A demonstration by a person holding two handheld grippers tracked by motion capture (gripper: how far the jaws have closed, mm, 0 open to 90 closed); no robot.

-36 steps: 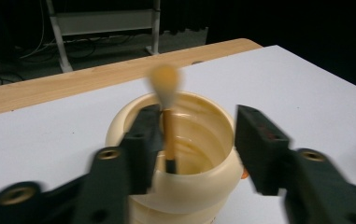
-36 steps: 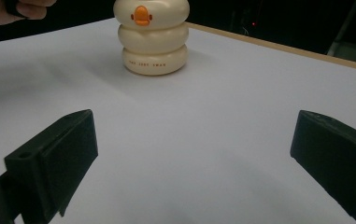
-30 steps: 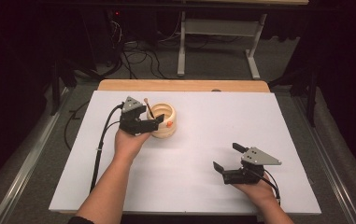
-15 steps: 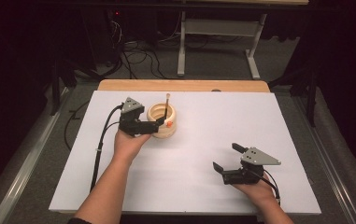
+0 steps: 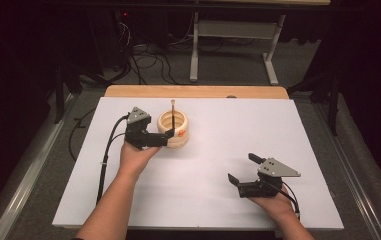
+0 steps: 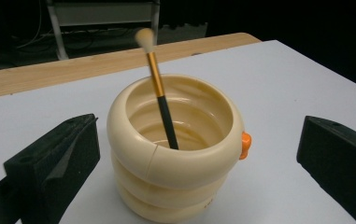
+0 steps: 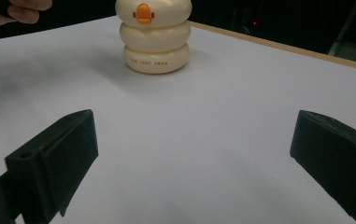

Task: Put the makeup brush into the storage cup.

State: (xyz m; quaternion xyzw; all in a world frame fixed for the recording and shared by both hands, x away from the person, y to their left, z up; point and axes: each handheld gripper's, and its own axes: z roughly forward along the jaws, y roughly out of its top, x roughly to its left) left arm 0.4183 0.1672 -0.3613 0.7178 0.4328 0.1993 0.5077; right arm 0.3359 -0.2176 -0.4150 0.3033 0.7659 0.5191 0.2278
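At the left of centre in the high view, the left gripper [image 5: 164, 136] sits just beside the cream ringed cup [image 5: 173, 129], jaws spread apart and holding nothing. In the left gripper view that cup [image 6: 175, 154] stands at the middle of the frame between the two black jaws, which flank it without touching. A brush [image 6: 159, 93] stands in the cup, handle end down inside and pale tuft up. Its long axis runs nearly upright, leaning slightly toward the upper left of that frame, and its blurred tip suggests it may not be settled. In the high view the brush [image 5: 172, 111] rises from the cup's far rim, toward the top of the frame.

At the lower right of the high view, the right gripper [image 5: 240, 171] rests on the white table [image 5: 278, 130], jaws also apart and empty, well away from the cup. In the right gripper view the cup [image 7: 156, 39] sits at the top centre, far beyond the jaws, its orange beak facing the camera.

The left hand is clearly the nearer; any move on cup or brush most likely falls to it.
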